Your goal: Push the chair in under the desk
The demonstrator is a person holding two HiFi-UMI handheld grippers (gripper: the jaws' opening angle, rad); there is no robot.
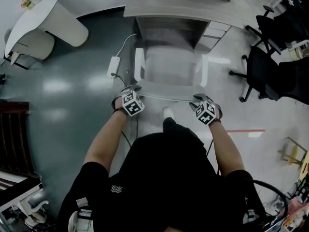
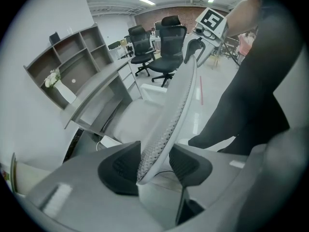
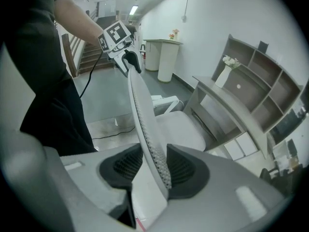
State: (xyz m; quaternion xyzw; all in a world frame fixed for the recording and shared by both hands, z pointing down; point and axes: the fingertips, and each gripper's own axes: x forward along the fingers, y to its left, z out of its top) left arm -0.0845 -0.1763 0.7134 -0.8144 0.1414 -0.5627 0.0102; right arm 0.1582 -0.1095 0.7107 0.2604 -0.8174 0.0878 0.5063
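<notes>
- The white chair (image 1: 171,66) stands just in front of the worktop (image 1: 178,6), its seat facing the worktop's opening and not yet tucked under.
- The left hand-held gripper (image 2: 154,167) is clenched on the chair's backrest (image 2: 170,115) rim, on the side away from the worktop.
- The right hand-held gripper (image 3: 150,167) clamps that rim's other end.
- All 2 arms reach toward the worktop.

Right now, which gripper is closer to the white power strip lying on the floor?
Left. The left gripper grips the white mesh chair back at the end beside the white power strip; the right gripper grips its opposite end, farther off.
</notes>
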